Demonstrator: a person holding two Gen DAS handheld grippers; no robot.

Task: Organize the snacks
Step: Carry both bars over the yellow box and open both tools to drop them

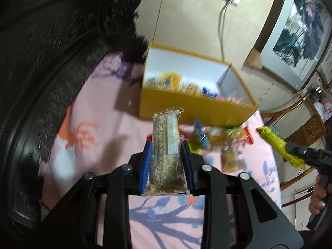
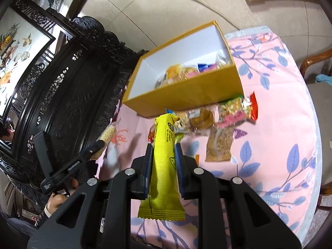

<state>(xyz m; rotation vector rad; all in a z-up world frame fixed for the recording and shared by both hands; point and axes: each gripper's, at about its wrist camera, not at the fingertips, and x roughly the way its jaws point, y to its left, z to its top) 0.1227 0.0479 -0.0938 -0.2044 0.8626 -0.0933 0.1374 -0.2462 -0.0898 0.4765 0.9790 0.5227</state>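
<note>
The left tongs (image 1: 167, 164) are matt black plastic with ribbed blue pads (image 1: 145, 166) and shiny metal rivets, closed on a clear glossy film packet of grainy cereal (image 1: 166, 145). The right tongs (image 2: 164, 170) pinch a yellow wrapper (image 2: 164, 166) with crimped, ridged ends. The box (image 1: 195, 105) looks like matt yellow cardboard, white inside. The surface wears a soft printed pink cloth (image 2: 280, 124). The cabinet (image 2: 72, 95) is dark carved glossy wood.

Even, fairly bright indoor light was recorded; soft shadows were cast on the pink tablecloth (image 1: 99, 112). Motion blur was noted on the yellow box (image 1: 195, 105) — edges bent by fisheye distortion, corners vignetted black.
</note>
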